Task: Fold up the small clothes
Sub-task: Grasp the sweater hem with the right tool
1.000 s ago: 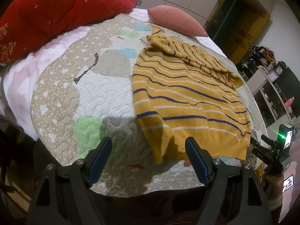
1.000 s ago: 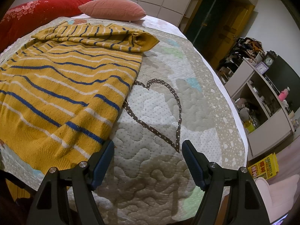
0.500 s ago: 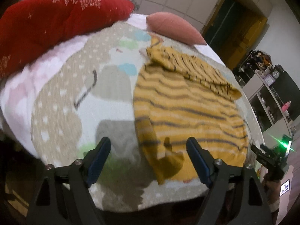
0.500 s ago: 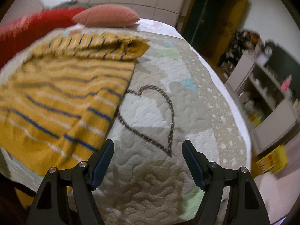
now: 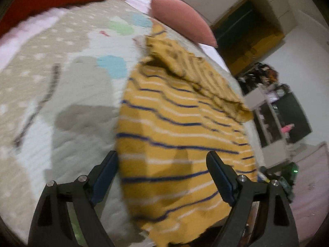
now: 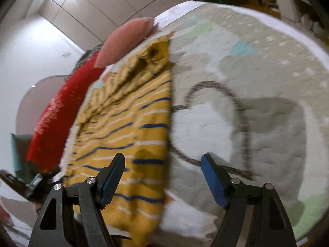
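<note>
Yellow sweater (image 5: 181, 135) lies flat on bed quilt (image 5: 67, 94), long axis running to far pillows, hem at near edge. Both grippers released, empty: left gripper (image 5: 162, 177) over hem's left corner, right gripper (image 6: 162, 179) straddling hem's right edge. Equally near.

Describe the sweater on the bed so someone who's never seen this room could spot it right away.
Find the bed covered by a pale quilt with coloured patches and a dark heart outline. The sweater lies flat on the quilt, below the pink pillow, with its far end folded over. It is the only mustard-yellow knit there, crossed by thin navy and white stripes.
</note>
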The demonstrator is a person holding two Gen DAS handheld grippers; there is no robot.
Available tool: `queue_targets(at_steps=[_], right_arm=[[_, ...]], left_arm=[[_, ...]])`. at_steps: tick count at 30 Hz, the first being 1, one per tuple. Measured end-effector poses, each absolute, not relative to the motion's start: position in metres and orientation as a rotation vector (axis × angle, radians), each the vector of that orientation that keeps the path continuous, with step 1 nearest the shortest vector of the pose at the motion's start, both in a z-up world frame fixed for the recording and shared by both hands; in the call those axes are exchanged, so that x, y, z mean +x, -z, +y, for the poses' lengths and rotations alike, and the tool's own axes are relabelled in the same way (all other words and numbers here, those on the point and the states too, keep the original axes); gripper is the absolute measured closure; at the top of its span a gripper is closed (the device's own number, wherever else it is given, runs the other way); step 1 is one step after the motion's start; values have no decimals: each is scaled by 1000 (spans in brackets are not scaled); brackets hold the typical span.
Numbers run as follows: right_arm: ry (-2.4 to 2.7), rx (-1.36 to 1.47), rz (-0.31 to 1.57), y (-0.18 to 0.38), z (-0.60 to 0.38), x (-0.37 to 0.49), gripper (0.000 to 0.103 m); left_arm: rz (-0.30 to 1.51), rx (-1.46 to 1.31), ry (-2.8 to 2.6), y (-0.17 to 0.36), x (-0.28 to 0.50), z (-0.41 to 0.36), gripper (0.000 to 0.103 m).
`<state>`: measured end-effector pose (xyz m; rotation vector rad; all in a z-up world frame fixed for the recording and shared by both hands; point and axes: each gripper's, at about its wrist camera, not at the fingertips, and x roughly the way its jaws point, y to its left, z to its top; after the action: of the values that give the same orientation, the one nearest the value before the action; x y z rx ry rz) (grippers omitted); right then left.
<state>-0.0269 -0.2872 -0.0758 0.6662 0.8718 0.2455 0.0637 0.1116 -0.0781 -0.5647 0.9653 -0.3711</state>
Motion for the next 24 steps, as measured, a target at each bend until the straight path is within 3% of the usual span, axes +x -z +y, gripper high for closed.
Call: queue_targets(at_steps=[5,19,24], right_arm=[[-453,797,880,88,-252,0,22],[-569,847,880,103,-222,-29,24],[-526,830,888,106,-211,-43,35]], left_arm=[[987,-619,516,87,65,86,33],[980,-663,565,103,5,63,33],[990,-667,535,103,5,63,33]])
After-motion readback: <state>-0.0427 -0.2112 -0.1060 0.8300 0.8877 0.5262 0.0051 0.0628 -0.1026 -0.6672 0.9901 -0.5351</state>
